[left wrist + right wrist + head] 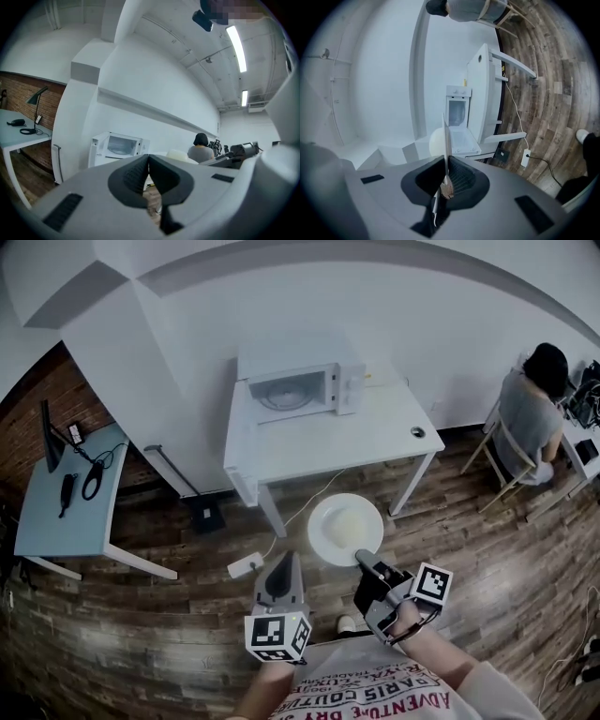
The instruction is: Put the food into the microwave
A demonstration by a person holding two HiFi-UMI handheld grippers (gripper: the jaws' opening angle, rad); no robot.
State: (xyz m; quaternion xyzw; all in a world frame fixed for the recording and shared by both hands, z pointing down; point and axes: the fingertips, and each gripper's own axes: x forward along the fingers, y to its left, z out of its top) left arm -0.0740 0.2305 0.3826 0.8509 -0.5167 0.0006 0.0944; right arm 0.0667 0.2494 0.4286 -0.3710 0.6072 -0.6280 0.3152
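Two tongs were held out level over the wooden floor [169, 615], side by side. The right tongs [362, 559] were clamped on the near rim of a white plate [345, 529], which lay flat and stuck out ahead of them. In the right gripper view the plate [446, 136] showed edge-on and ran straight into the tongs [446, 177], with a pad pressed on each face. Pale food [343, 521] lay in the middle of the plate, just beyond the tips of the right tongs.

The left tongs [283, 563] were just left of the right ones and apart from the plate. In the left gripper view these tongs [149, 161] met at the tips, with nothing between them.

Well ahead of both tongs stood a white tabletop [319, 446]. The microwave [300, 390] sat at its far edge against the wall. Its door [464, 140] was swung out to one side, and the round turntable [281, 393] showed inside. A small dark thing [417, 432], too small to make out, lay on the tabletop ahead and to the right of the right tongs.

A power strip [244, 566] lay on the floor just left of the left tongs, and its cable ran up toward the tabletop. Far to the left of the left tongs was a second tabletop [66, 512] with a lamp [47, 437] and dark cables on it. Far to the right of the right tongs, a seated person [530, 413] faced away from them.
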